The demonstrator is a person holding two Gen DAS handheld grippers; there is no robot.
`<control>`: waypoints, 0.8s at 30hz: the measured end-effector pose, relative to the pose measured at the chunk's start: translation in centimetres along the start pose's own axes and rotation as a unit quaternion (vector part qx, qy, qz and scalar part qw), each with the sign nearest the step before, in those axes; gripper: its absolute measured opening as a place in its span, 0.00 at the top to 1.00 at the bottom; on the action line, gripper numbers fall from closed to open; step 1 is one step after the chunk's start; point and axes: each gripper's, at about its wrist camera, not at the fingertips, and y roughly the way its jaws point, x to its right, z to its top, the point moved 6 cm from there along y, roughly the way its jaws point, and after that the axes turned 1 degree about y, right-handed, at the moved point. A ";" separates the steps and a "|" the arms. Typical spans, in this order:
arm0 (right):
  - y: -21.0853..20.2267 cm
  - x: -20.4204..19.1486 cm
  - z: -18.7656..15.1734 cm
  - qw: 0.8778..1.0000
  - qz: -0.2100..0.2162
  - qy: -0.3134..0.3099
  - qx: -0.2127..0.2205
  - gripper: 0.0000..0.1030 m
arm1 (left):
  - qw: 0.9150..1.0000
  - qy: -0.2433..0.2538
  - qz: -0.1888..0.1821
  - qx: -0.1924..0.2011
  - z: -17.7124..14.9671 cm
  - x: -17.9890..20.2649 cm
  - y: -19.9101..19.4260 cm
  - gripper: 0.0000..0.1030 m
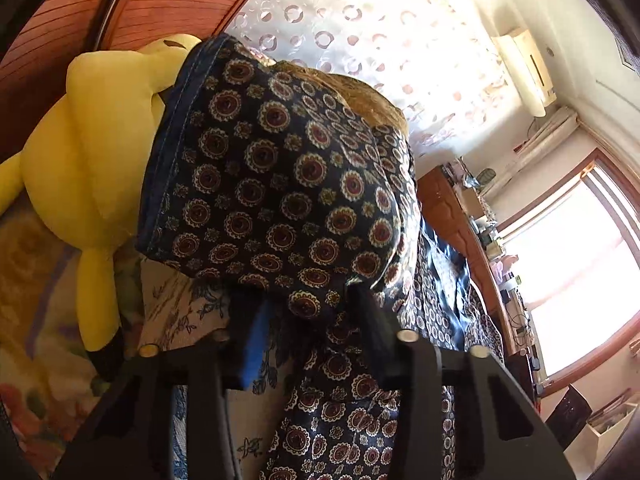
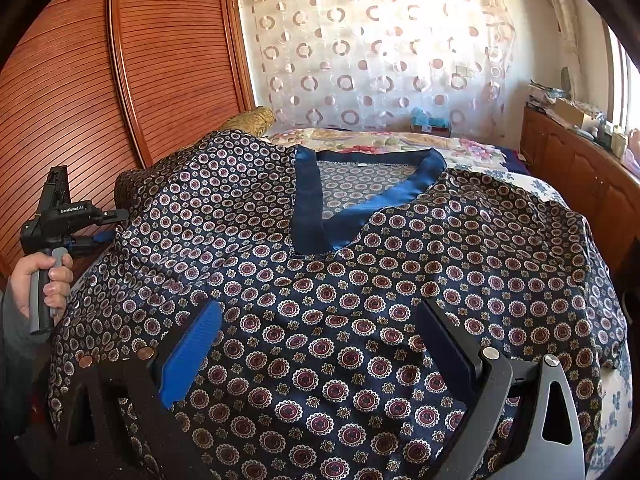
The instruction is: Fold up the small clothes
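A navy top (image 2: 360,280) printed with round medallions lies spread front-up on the bed, its blue V-neck collar (image 2: 360,216) at the far side. My right gripper (image 2: 320,344) hovers open over the top's lower front, with nothing pinched. At the left edge a hand (image 2: 36,280) holds my left gripper (image 2: 120,220) against the top's left sleeve. In the left wrist view the sleeve (image 1: 272,168) rises in front, blue hem to the left, and a bunch of its cloth sits between the partly closed jaws of my left gripper (image 1: 308,312). I see no firm pinch.
A yellow plush toy (image 1: 92,152) and a gold pillow (image 2: 252,118) lie under and behind the left sleeve. Louvred wooden wardrobe doors (image 2: 120,80) stand at the left. A circle-patterned curtain (image 2: 380,60) hangs behind the floral bedspread (image 2: 400,140). A cluttered wooden cabinet (image 2: 580,176) lines the right.
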 end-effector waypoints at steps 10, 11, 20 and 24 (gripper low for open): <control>0.0 -0.1 -0.3 1.000 0.000 0.003 -0.003 0.05 | 0.991 0.114 0.049 0.046 1.1 4.0 -2.5 0.96; 0.0 -0.1 -0.4 1.000 0.000 0.003 -0.003 0.05 | 0.991 0.119 0.047 0.048 1.3 4.4 -2.7 0.96; -0.2 0.8 -0.3 1.000 -0.004 0.013 -0.002 0.05 | 0.966 0.257 0.025 0.032 -0.6 14.2 -2.2 0.96; -0.4 1.3 -0.3 1.000 -0.003 0.017 -0.004 0.05 | 0.953 0.302 0.026 0.001 -3.5 16.6 -0.9 0.96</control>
